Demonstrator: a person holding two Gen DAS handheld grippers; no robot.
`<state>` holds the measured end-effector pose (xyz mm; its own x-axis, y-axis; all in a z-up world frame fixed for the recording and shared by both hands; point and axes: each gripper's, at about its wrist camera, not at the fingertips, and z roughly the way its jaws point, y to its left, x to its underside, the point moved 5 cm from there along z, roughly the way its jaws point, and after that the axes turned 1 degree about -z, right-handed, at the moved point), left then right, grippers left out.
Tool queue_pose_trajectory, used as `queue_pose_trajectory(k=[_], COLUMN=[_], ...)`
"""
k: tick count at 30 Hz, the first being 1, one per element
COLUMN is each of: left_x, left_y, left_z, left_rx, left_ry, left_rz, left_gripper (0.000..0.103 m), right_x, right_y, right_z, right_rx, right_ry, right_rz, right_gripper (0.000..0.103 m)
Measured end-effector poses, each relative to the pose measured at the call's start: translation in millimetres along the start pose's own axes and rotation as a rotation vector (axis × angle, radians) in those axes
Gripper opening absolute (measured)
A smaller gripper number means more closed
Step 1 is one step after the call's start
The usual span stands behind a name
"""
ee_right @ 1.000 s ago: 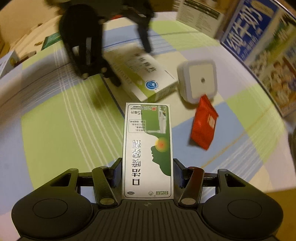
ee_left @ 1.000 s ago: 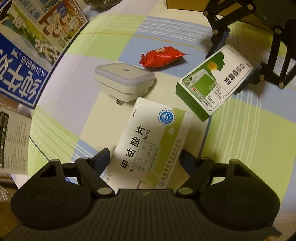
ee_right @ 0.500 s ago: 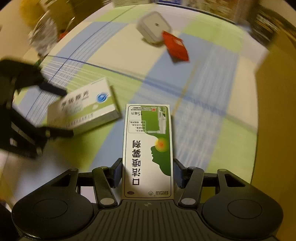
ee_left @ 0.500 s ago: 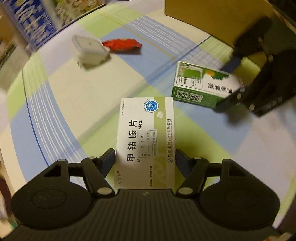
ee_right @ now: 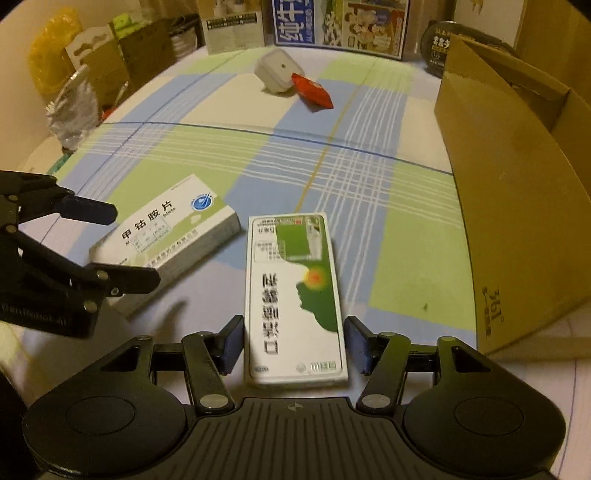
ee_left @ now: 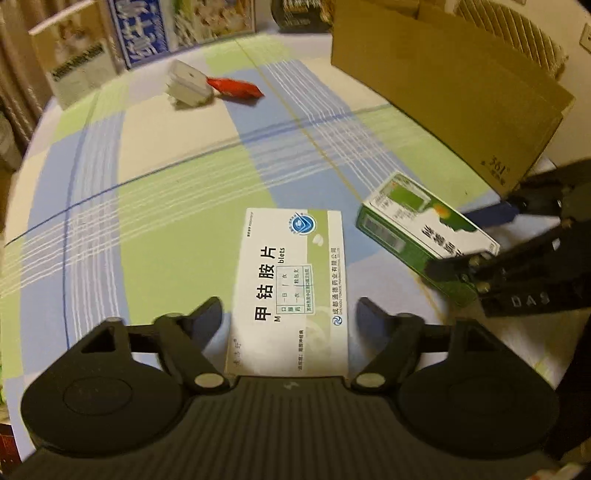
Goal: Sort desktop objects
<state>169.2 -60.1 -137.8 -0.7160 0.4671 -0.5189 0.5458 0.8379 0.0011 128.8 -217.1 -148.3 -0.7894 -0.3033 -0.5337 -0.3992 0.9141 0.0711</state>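
A white and pale-green medicine box point(ee_left: 291, 291) lies on the checked tablecloth between the fingers of my left gripper point(ee_left: 290, 317), whose jaws stand slightly apart from its sides. It also shows in the right wrist view point(ee_right: 166, 232). A green and white medicine box point(ee_right: 295, 295) lies on the cloth between the fingers of my right gripper point(ee_right: 295, 341), with small gaps at both sides. It also shows in the left wrist view point(ee_left: 424, 232). A white plug adapter point(ee_left: 186, 83) and a red snack packet point(ee_left: 236, 86) lie at the far side.
An open brown cardboard box point(ee_right: 517, 206) stands at the right, also in the left wrist view point(ee_left: 443, 81). Printed cartons and books point(ee_right: 336, 22) line the far edge. Bags and a foil pack point(ee_right: 74, 107) crowd the left side.
Both grippers carried their boxes toward the near side by the cardboard box and set them down side by side on the cloth. Both pairs of jaws have opened slightly off the boxes.
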Motion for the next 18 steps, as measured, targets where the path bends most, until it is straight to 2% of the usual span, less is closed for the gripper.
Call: queue_pose_trajectory(k=[1,5,11,15,18], left_x=[1,1,-1,5,6], left_y=[-1,-5,-6,0,0], left_z=[-2,-2,3,9,11], left_rx=[0.004,-0.002,-0.022,0.005,0.010], left_ry=[-0.021,-0.081,-0.148,-0.159,-0.164], left_rz=[-0.005,0.009,0.041,-0.015,-0.013], left_gripper=[0.078,0.078,0.076,0.073,0.073], right_x=[2,3,-2,-4,-3], right_y=[-2,0,2,5,4], right_z=[0,1,7,13,16], right_rx=[-0.010,-0.024,-0.004,0.021,0.035], right_ry=[-0.009,-0.034,-0.065,-0.066,-0.057], right_rz=[0.011,-0.007,-0.026,-0.045,-0.041], right_gripper=[0.064,0.065,0.065,0.065,0.064])
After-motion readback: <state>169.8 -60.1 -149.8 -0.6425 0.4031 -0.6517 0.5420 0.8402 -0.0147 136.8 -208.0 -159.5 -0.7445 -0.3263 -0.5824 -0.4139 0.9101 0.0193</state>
